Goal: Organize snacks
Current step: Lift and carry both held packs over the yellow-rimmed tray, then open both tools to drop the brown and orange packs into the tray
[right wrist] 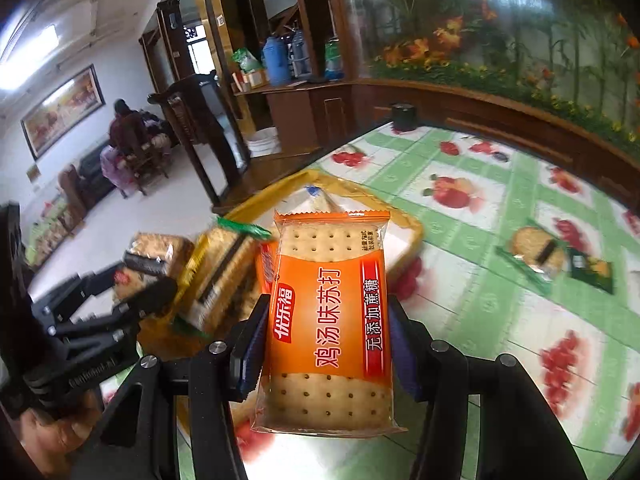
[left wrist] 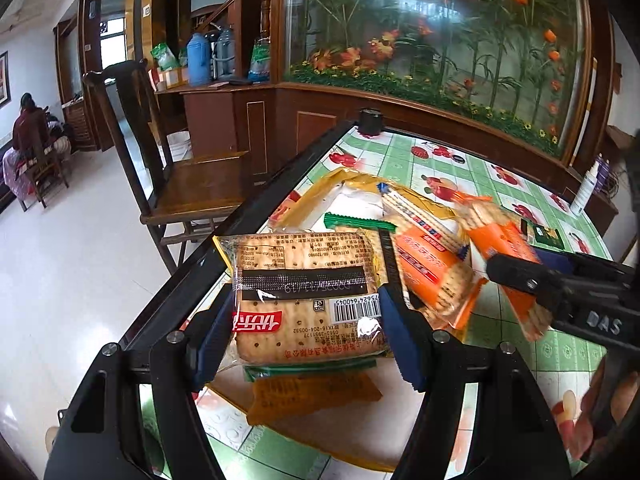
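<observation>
My left gripper (left wrist: 306, 304) is shut on a clear cracker packet (left wrist: 304, 276), back side up with a barcode, held above a yellow-rimmed tray (left wrist: 320, 188). My right gripper (right wrist: 328, 340) is shut on an orange cracker packet (right wrist: 330, 320), held upright above the tray's (right wrist: 416, 228) right edge. In the left wrist view the right gripper (left wrist: 516, 276) comes in from the right with that orange packet (left wrist: 504, 248). Another orange packet (left wrist: 428, 264), a blue-striped packet (left wrist: 416, 212) and a green-edged one (left wrist: 352, 222) lie in the tray. The left gripper (right wrist: 136, 284) shows blurred in the right wrist view.
The table (right wrist: 480, 184) has a green checked fruit-print cloth. A green packet with a round cracker (right wrist: 536, 252) and a small dark green packet (right wrist: 592, 270) lie on it at the right. A black jar (left wrist: 370, 122) stands at the far corner. A wooden chair (left wrist: 192, 184) stands left of the table.
</observation>
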Motion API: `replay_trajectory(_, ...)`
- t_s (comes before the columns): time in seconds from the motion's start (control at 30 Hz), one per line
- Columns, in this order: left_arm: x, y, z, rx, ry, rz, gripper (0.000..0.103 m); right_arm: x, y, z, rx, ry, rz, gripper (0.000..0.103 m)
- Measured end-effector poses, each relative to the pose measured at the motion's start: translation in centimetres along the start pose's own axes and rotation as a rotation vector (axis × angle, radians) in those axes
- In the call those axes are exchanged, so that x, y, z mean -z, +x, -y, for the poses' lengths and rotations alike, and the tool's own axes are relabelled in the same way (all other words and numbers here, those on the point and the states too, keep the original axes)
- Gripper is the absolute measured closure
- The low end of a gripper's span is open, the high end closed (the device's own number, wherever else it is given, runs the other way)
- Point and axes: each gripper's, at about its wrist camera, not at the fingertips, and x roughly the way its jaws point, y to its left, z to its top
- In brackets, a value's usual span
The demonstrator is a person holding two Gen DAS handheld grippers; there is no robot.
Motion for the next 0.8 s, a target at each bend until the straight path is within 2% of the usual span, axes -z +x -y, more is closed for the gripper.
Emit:
replay_trajectory(0.27,-1.6,1.0,-0.1,0.014,-0.012,-0.005,0.033,-2.9,3.9,0.3,-0.06,0.025,-0.032,0.048)
replay_trajectory(0.6,-3.1,2.5,1.1,0.064,-0.014,-0.024,0.033,-6.2,7.6,1.5,-0.065,0.031,-0.053,0.048)
replay_trajectory(0.8,-3.2,3.4,1.6,0.074,-0.011,-0.049,0.033,-7.0,10.0,2.7,-0.105,0.046,-0.113,0.045)
